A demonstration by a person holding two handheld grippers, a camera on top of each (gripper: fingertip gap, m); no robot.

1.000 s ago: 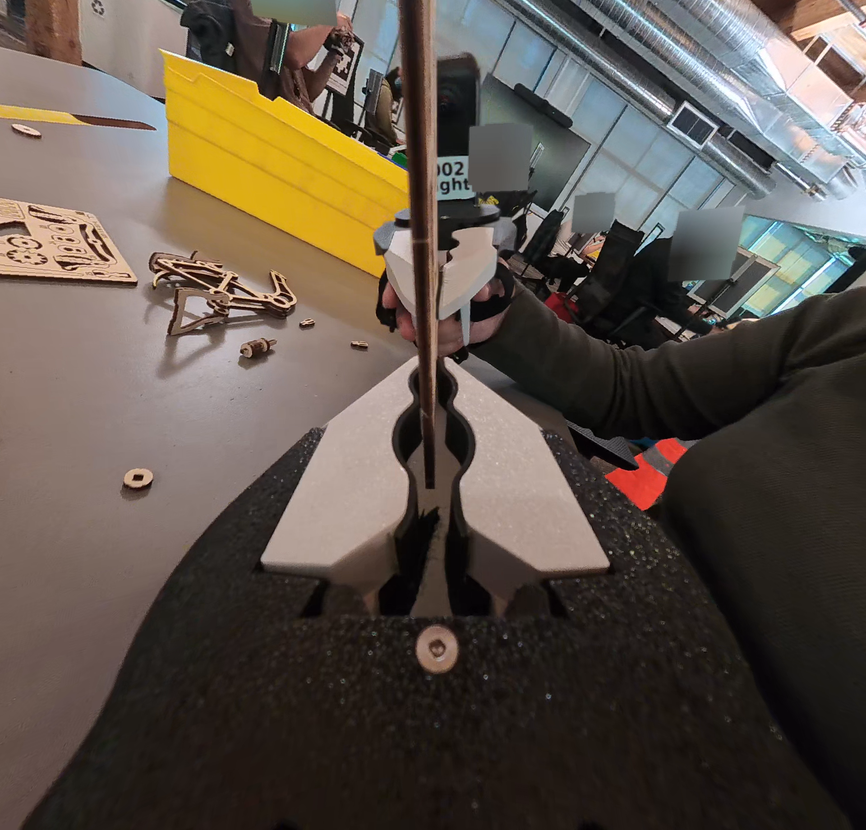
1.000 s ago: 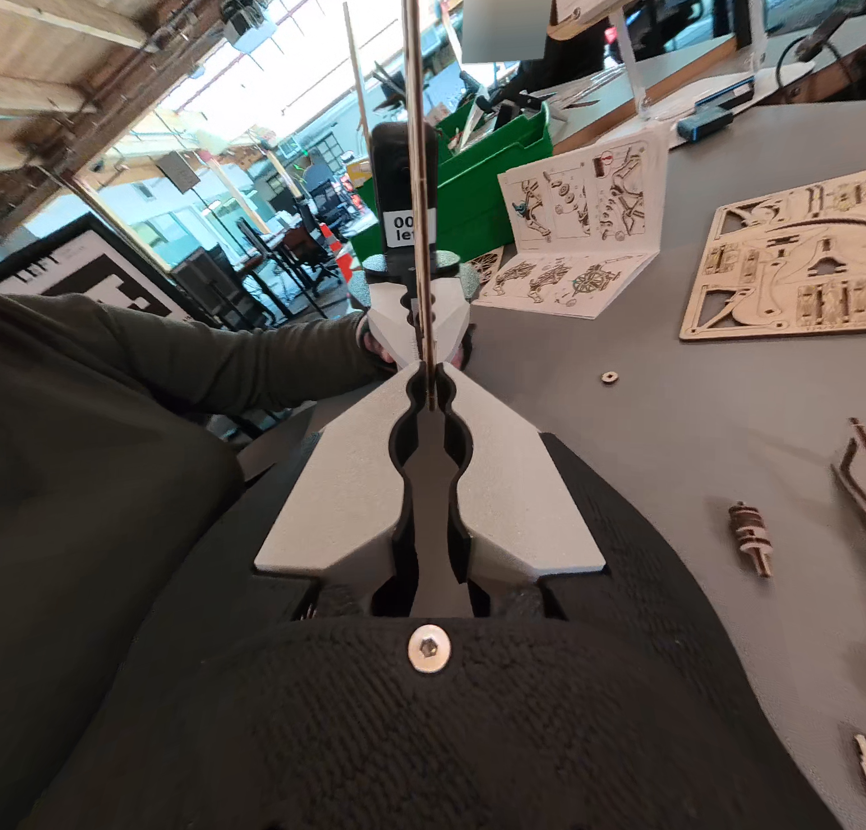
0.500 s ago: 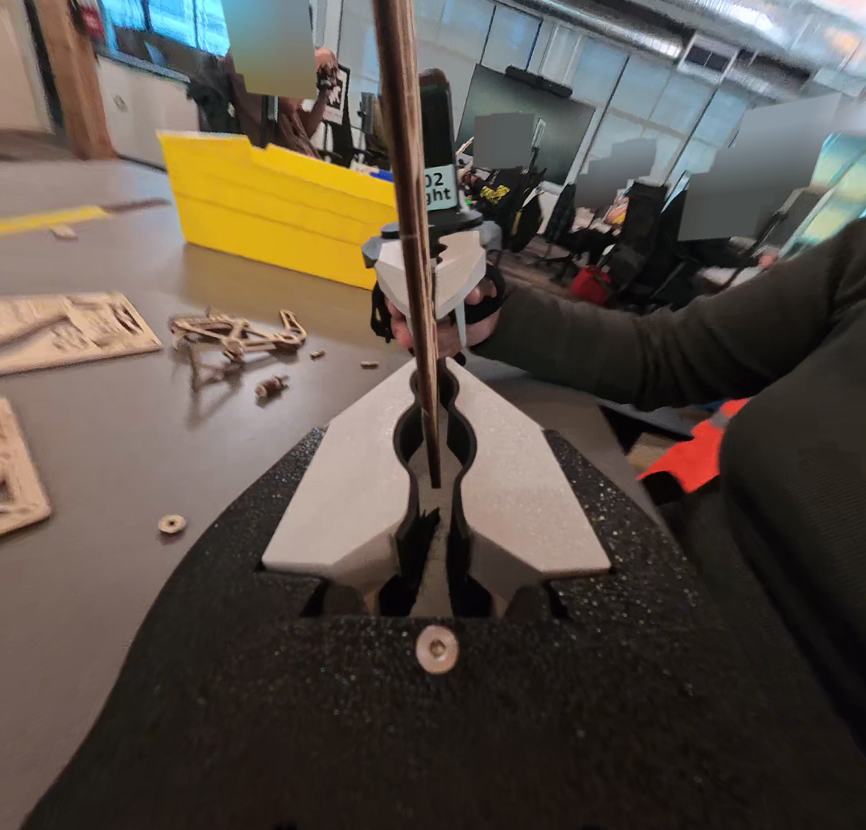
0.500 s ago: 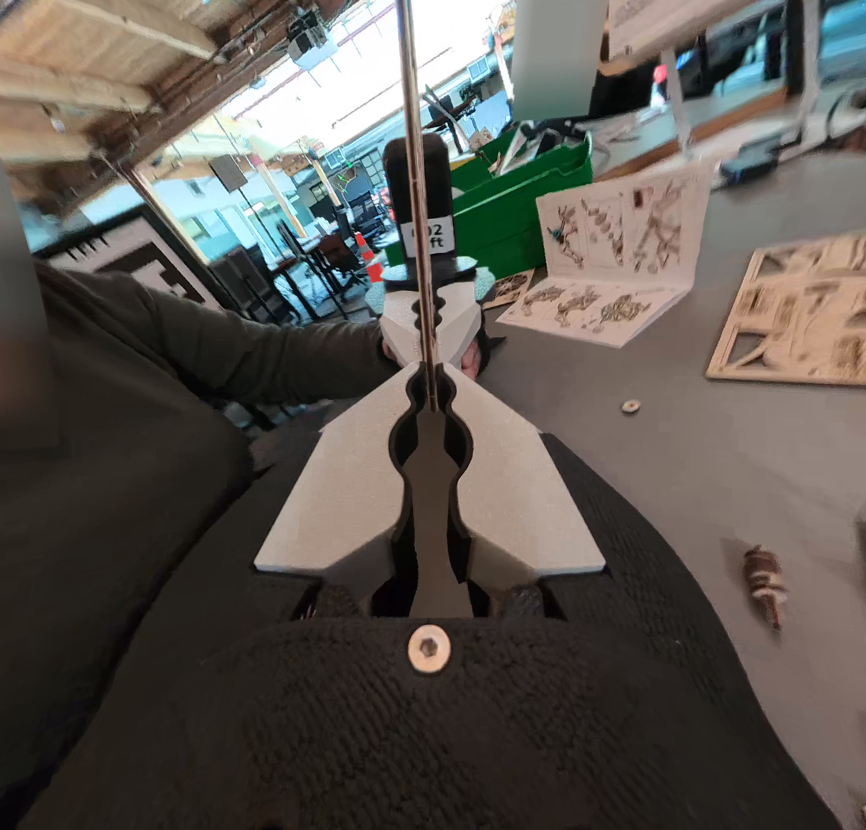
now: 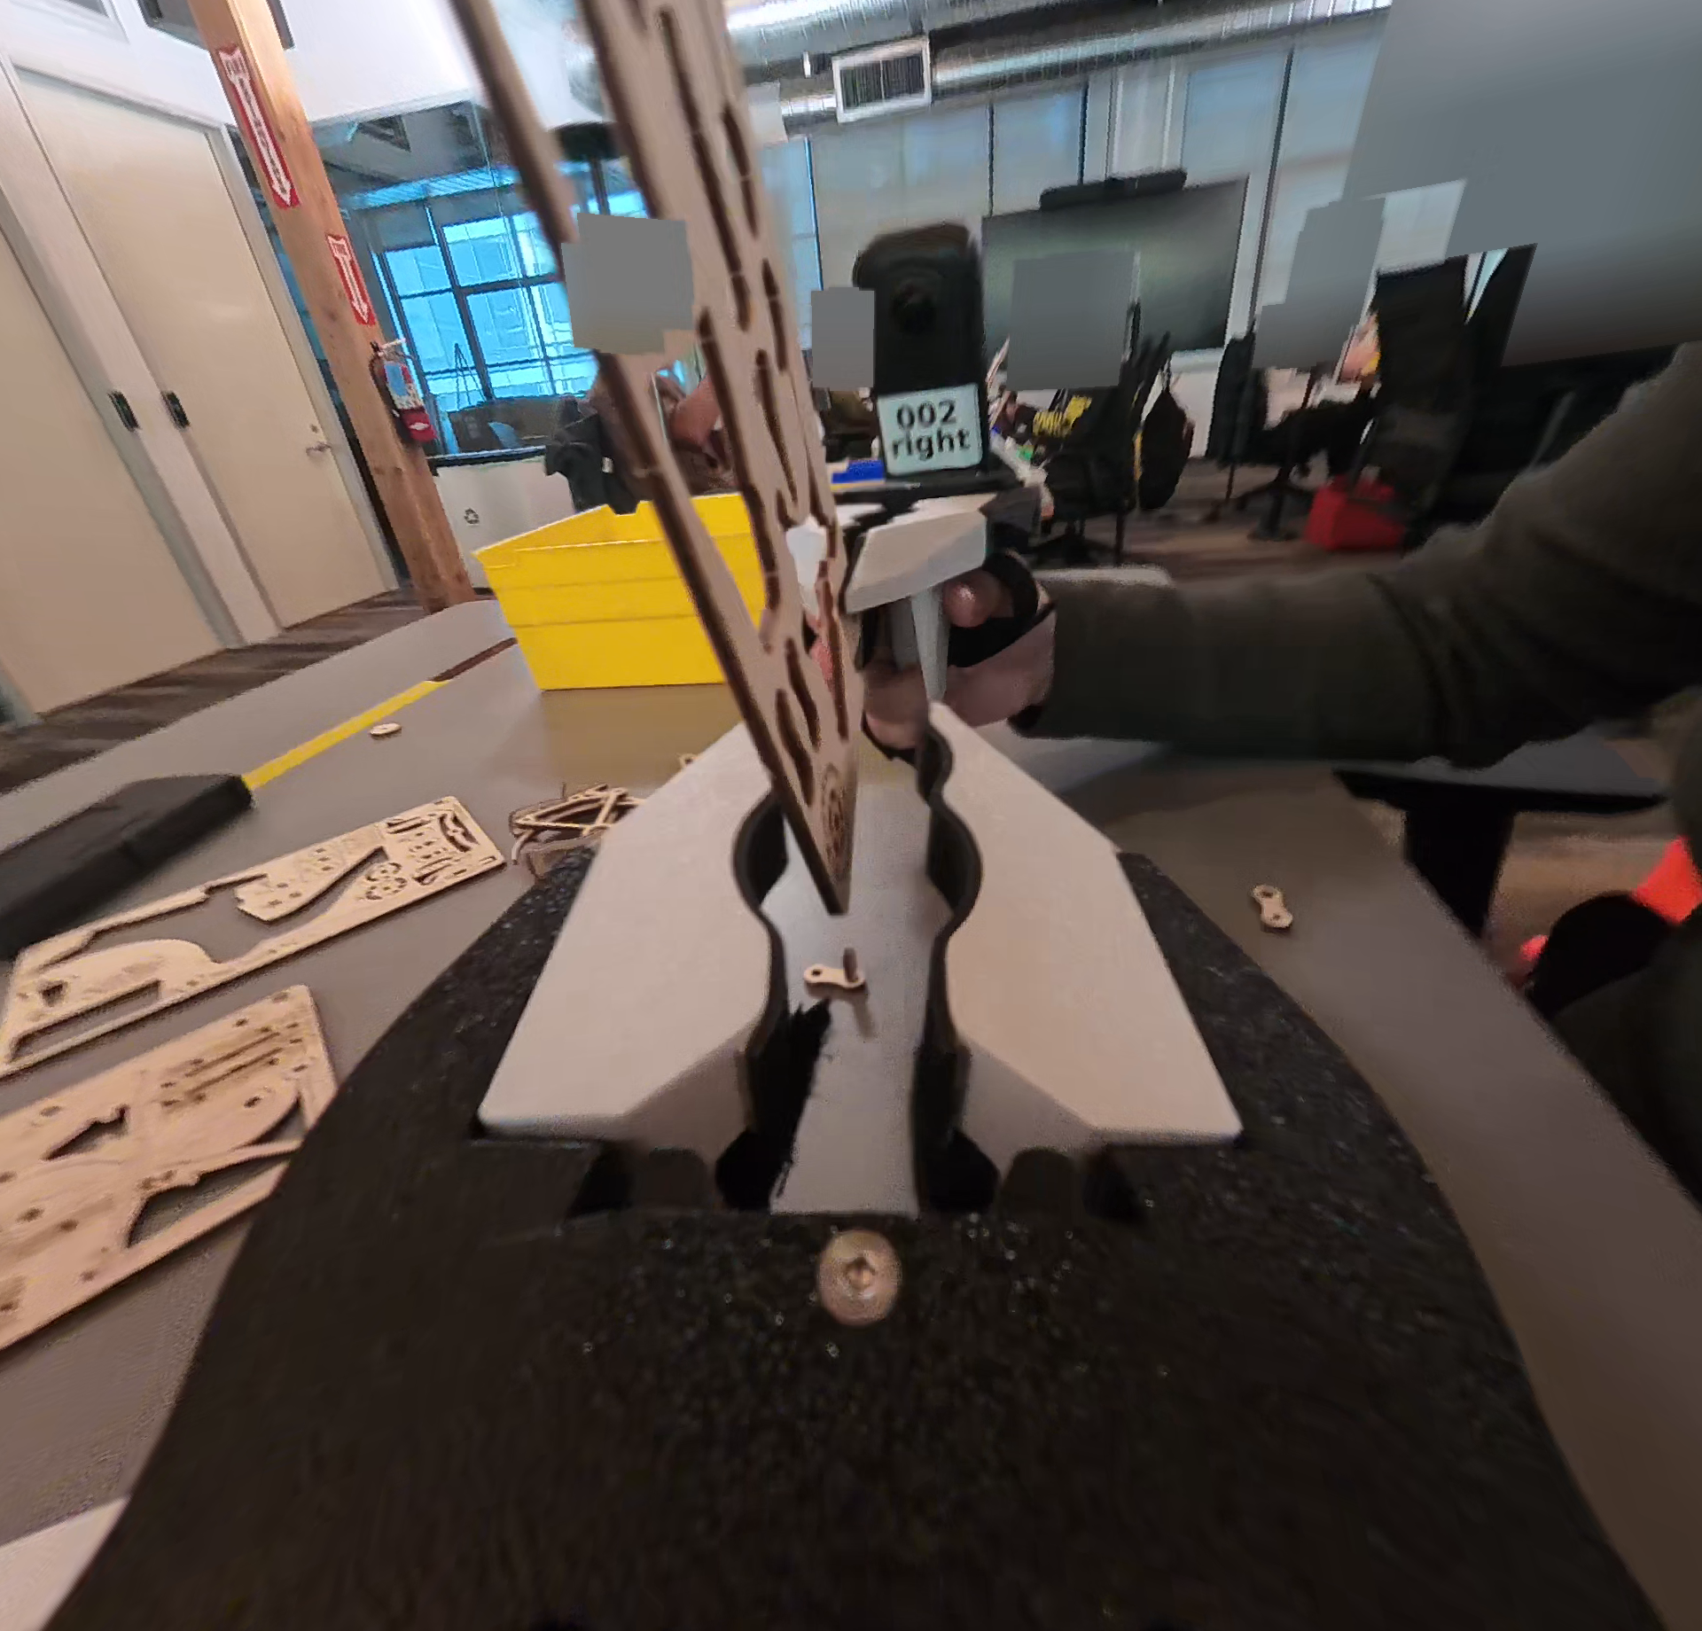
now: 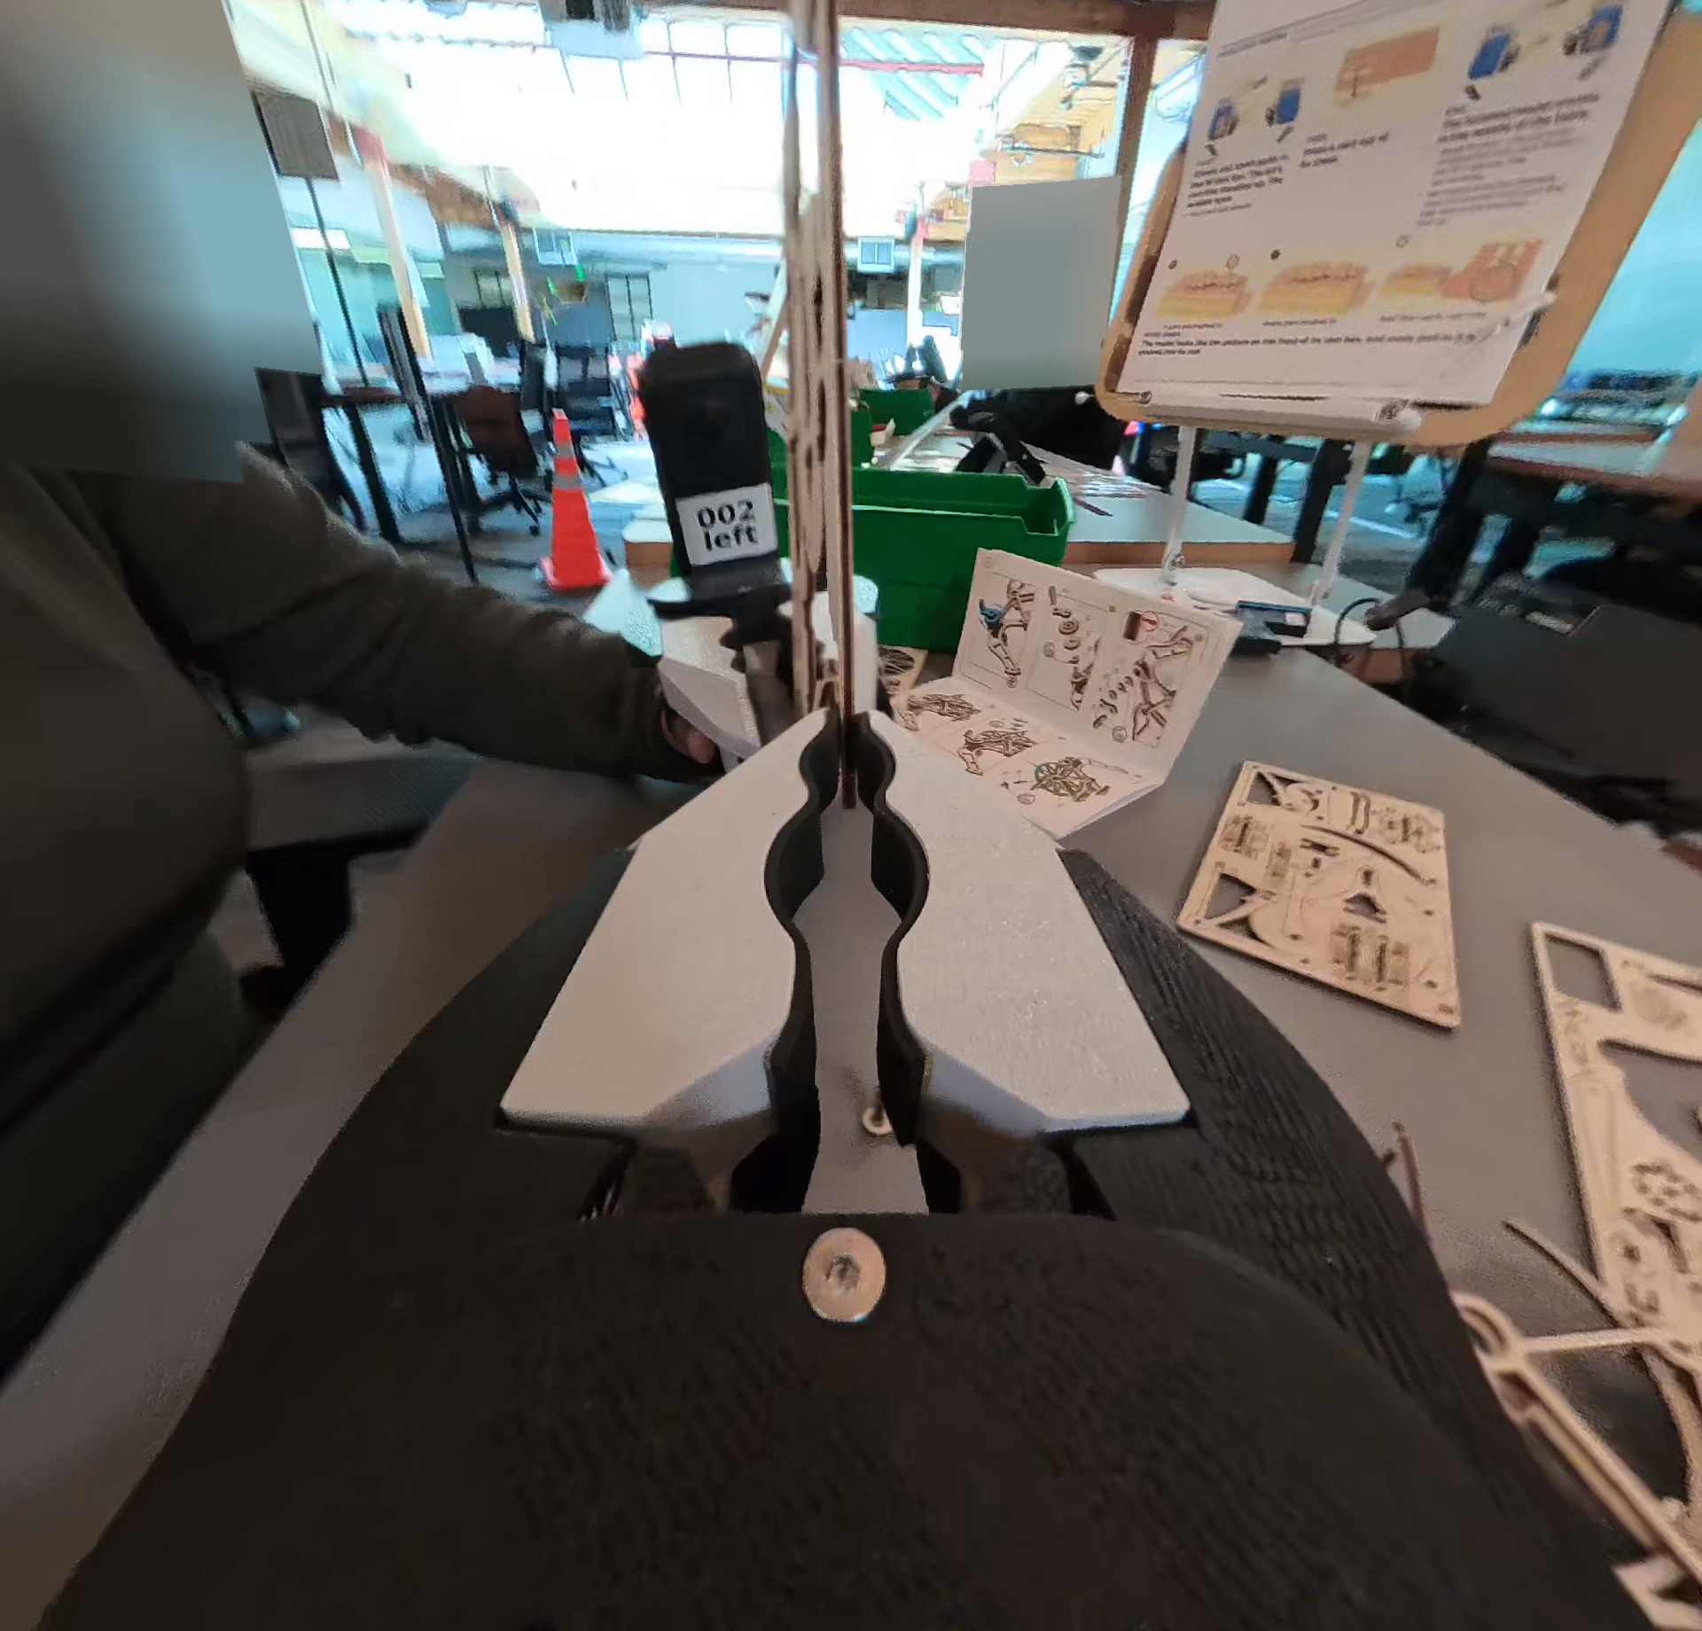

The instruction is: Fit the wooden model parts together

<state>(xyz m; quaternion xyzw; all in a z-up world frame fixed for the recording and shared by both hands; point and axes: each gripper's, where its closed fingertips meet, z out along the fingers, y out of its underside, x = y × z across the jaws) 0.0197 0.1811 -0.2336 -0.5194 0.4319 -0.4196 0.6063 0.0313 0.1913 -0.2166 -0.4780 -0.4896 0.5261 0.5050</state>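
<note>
Right tongs [image 6: 848,763] clamp the upright wooden sheet [image 6: 820,390] by its bottom edge, left tongs [image 5: 852,836] spread apart around it, loose link piece [image 5: 836,974] on table between; next: pick up that piece.

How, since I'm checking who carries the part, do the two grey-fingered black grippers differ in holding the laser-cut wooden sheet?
The left gripper holds its jaws wide apart, the laser-cut wooden sheet with its lower corner unclamped between them; the right gripper is shut on its edge. The sheet leans in the left gripper's view and stands upright, edge-on, in the right gripper's. Both grippers face each other across it.
</note>
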